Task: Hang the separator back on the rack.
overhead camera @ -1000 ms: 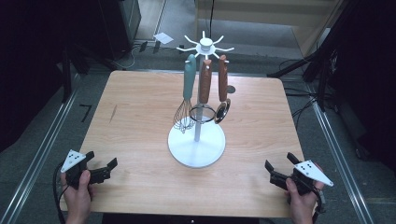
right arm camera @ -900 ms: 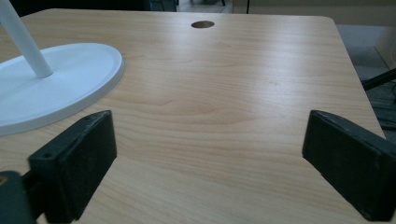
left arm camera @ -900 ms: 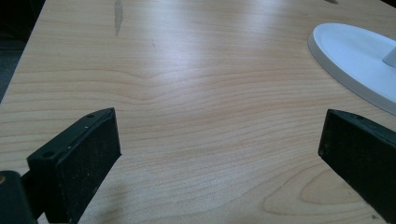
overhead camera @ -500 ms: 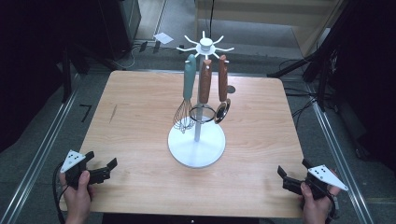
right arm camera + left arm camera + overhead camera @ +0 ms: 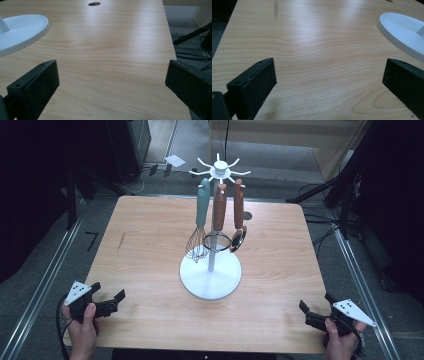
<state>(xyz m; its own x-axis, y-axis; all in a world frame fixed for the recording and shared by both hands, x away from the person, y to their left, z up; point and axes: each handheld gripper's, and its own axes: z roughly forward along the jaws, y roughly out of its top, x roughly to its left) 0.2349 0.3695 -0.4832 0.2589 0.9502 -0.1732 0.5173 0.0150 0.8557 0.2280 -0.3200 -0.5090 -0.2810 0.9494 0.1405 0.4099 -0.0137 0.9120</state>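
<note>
Right gripper (image 5: pixel 306 314) has pulled back to near-right table (image 5: pixel 150 250) corner, jaws just opened wide, empty; left gripper (image 5: pixel 114 301) released too, utensils hang on rack (image 5: pixel 210 280).

This looks like a lab or recording studio: a bare wooden counter (image 5: pixel 150 250) stands on grey carpet between metal floor rails (image 5: pixel 45 285), with black stand legs (image 5: pixel 345 190) and loose cables (image 5: pixel 325 232) beyond the right tool (image 5: pixel 320 316) in dark surroundings.

White stand (image 5: pixel 210 279) mid-table; whisk (image 5: pixel 198 242), apparently two other utensils hanging.
</note>
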